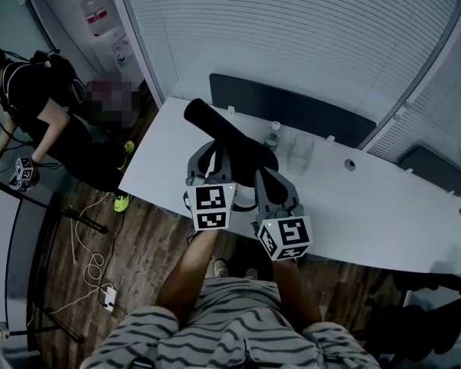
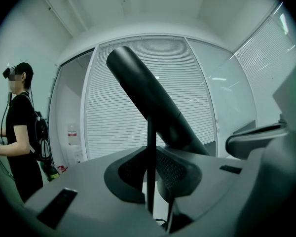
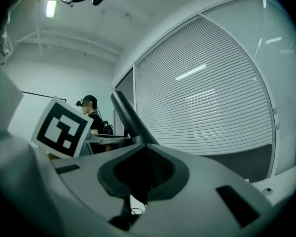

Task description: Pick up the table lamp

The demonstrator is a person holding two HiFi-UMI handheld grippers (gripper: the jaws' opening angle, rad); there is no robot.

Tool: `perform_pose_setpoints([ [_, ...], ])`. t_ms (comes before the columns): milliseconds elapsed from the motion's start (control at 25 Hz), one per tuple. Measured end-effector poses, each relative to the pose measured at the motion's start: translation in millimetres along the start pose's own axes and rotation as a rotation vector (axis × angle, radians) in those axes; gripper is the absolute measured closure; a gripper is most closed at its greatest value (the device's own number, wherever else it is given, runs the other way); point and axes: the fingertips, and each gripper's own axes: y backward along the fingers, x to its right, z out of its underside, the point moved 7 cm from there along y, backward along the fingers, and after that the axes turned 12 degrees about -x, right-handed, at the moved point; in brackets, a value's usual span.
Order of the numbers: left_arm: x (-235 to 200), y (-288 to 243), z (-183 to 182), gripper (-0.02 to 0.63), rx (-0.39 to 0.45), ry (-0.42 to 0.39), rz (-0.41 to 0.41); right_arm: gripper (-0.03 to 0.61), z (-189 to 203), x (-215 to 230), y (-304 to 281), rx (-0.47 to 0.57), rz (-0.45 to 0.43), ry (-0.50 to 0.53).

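The left gripper (image 1: 209, 164) is pinched narrow on the thin stem of the black table lamp (image 1: 229, 138), and the right gripper (image 1: 270, 184) is closed on the lamp just beside it. The lamp hangs tilted over the white table (image 1: 384, 214), seemingly clear of it, so the pickup looks nearly done

A white table (image 1: 384, 214) carries a bottle (image 1: 272, 135) and clear cup (image 1: 299, 154) at one o'clock, with a person (image 1: 38, 106) at ten.
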Motion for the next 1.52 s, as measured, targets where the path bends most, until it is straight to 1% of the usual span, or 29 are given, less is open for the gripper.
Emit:
perform_pose_setpoints([
  [280, 7.6, 25.1, 5.7, 0.557, 0.003, -0.005, 0.026, 0.568, -6.0, 0.7, 6.6, 0.015, 0.019, 0.002],
  [680, 11.9, 54.6, 6.8, 0.557, 0.025, -0.029, 0.029, 0.568, -7.2, 4.8, 12.6, 0.022, 0.025, -0.025],
  [920, 12.5, 67.4, 5.3, 0.557, 0.047, -0.034, 0.018, 0.568, -9.7, 5.2, 13.7, 0.026, 0.035, -0.028],
  [1160, 14.8, 77.6, 8.8, 0.557, 0.046, -0.029, 0.026, 0.568, -8.9, 3.5, 14.1, 0.008, 0.03, -0.033],
  [1520, 18.6, 83.1, 12.5, 0.557, 0.049, -0.031, 0.029, 0.568, -8.3, 5.1, 17.1, 0.003, 0.033, -0.014],
])
